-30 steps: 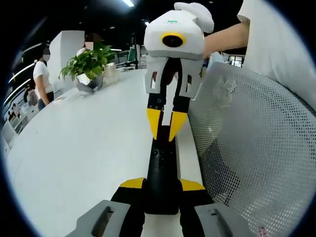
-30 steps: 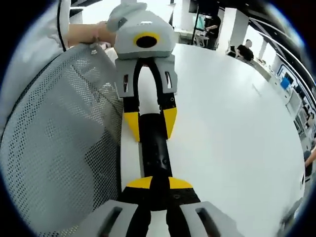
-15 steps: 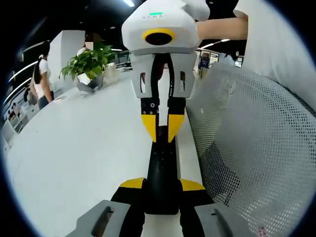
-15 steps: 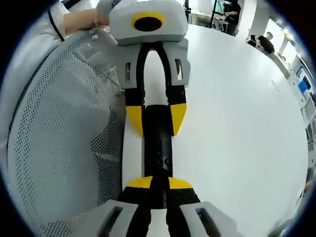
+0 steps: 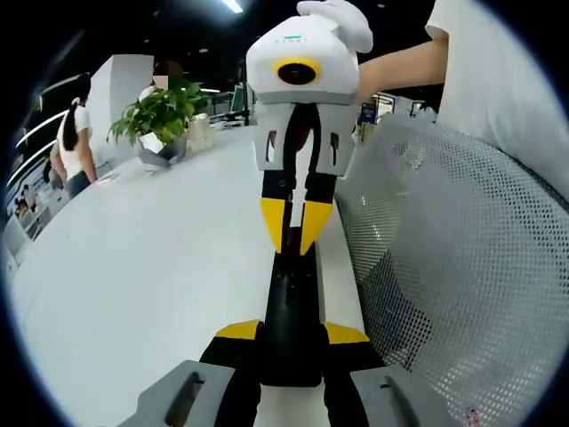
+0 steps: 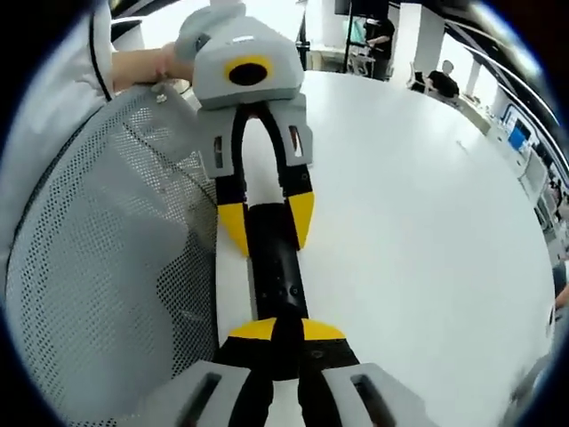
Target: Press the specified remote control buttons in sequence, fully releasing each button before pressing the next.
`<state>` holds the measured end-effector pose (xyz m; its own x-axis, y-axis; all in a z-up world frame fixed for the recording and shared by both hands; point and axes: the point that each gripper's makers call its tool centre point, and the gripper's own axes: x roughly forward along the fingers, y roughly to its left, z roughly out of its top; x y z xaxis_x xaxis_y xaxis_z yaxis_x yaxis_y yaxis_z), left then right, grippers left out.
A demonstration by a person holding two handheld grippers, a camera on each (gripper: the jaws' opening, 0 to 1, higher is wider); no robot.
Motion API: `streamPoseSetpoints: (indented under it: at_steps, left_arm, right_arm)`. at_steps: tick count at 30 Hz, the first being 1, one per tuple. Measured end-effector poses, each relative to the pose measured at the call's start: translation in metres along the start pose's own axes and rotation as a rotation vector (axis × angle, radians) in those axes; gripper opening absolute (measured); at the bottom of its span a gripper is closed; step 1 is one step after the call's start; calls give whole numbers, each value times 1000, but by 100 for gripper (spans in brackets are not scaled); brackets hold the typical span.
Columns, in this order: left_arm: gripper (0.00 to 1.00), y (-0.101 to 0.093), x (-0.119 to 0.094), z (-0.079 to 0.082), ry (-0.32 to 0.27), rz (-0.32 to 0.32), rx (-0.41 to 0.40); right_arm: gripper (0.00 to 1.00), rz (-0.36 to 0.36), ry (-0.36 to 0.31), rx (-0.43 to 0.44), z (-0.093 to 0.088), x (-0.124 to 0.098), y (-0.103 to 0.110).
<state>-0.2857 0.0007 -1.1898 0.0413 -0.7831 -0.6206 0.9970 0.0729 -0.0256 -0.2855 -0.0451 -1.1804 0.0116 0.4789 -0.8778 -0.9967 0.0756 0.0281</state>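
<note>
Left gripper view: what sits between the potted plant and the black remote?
Nothing: in the left gripper view, bare white table runs from the potted plant to the remote.

The left gripper [image 5: 292, 335] has its yellow-tipped jaws clamped on either side of a black remote's near end. The right gripper [image 5: 296, 233] faces it from the far end, jaws nearly closed, tips pointing down at the remote. A bare forearm [image 5: 400, 67] reaches behind it.

White table [image 5: 133, 267], mesh chair back [image 5: 462, 267] beside; potted plant [image 5: 160, 116] (far end), ceiling lights.
</note>
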Motion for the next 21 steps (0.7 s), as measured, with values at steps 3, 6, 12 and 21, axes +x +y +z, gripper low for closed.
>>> streamPoseSetpoints:
  at_steps: [3,6,12,21]
  left_arm:
    - [24,0,0,0,1,0,1]
    - [24,0,0,0,2,-1,3]
    - [24,1,0,0,3,-1,5]
    - [24,1,0,-1,3,-1,6]
  right_arm:
    - [6,1,-10,27,1,0,0]
    - [7,-8,-22,23,1,0,0]
    - [6,-14,-14,-5,4,2,1]
    - [4,-12,18,-88,8,5,4]
